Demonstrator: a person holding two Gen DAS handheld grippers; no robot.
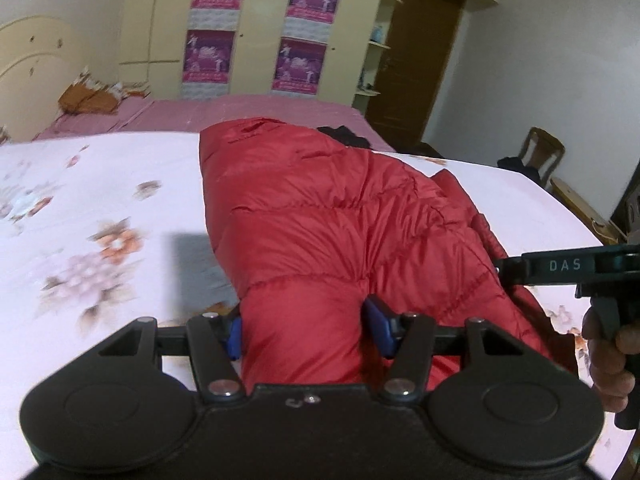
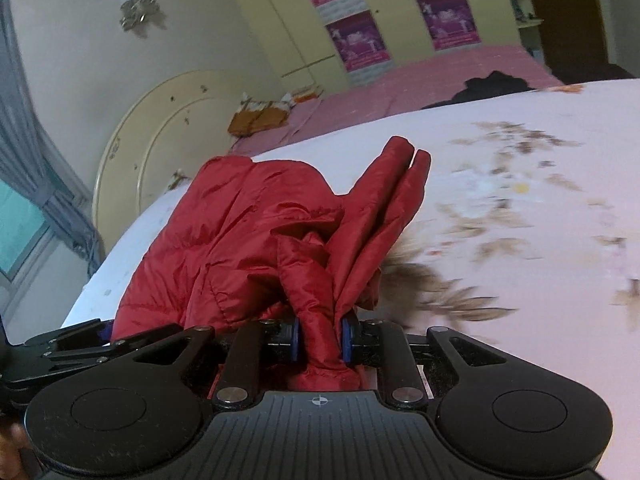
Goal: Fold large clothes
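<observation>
A red quilted down jacket (image 1: 328, 216) lies lengthwise on the floral white bedsheet (image 1: 80, 208). My left gripper (image 1: 306, 326) straddles the jacket's near edge, its blue pads wide apart with thick padded cloth filling the gap. In the left wrist view the right gripper (image 1: 504, 268) comes in from the right and meets the jacket's right edge. In the right wrist view my right gripper (image 2: 320, 338) is shut on a bunched fold of the red jacket (image 2: 240, 232), whose folded sleeve (image 2: 384, 208) sticks up to the right.
A pink sheet (image 1: 248, 114) covers the bed's far part, with a brown-orange bundle (image 1: 90, 98) near the cream headboard (image 2: 160, 128). A dark garment (image 1: 344, 136) lies behind the jacket. A wardrobe with posters (image 1: 256, 28), a brown door (image 1: 416, 60) and a wooden chair (image 1: 540, 154) stand beyond.
</observation>
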